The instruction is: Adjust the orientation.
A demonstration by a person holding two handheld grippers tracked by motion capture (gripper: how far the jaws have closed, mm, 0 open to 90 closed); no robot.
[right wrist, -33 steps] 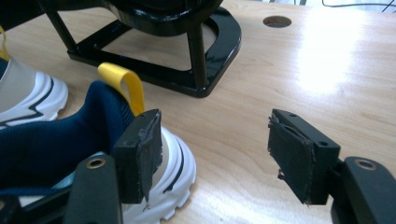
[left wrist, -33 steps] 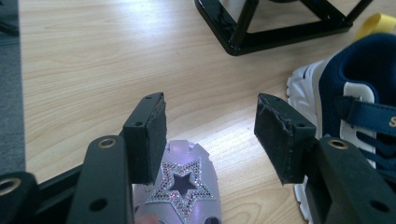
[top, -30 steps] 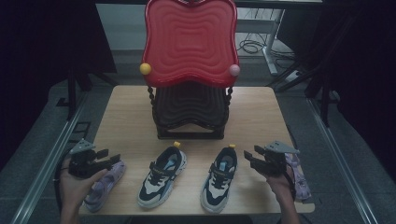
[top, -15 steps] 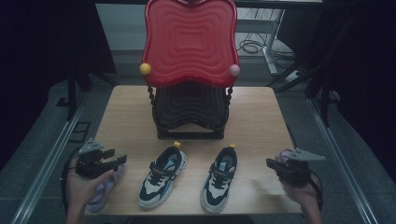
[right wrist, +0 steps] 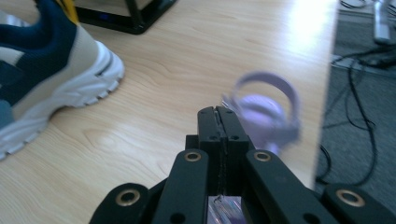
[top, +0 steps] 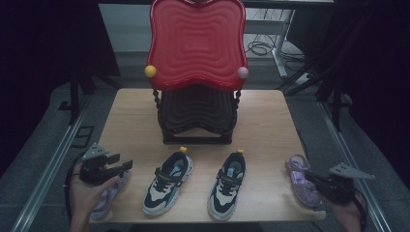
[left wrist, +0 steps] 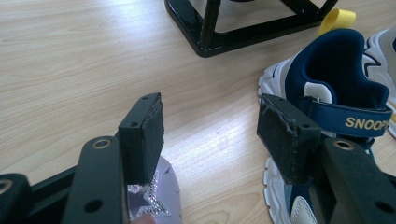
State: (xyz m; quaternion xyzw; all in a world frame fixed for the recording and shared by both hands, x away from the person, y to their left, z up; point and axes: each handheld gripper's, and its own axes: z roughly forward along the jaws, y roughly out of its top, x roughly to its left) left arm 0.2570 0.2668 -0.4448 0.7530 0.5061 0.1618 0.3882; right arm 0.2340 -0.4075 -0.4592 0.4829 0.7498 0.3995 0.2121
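Two navy-and-white sneakers stand side by side near the table's front edge. My left gripper is open at the front left, its jaws pointing right toward the left sneaker, with bare wood between them. A purple sandal lies under that hand, and its toe shows below the left jaw. My right gripper is shut at the front right. Its tips reach the edge of a second purple sandal, which looks blurred. I cannot tell whether they pinch it.
A red wavy-backed chair with a black seat and frame stands on the wooden table behind the shoes. The table's right edge is close to the right sandal, with cables on the floor beyond it.
My right hand has drawn back to the right, toward the table's corner, and the right sandal now lies uncovered. The left gripper has edged slightly right.
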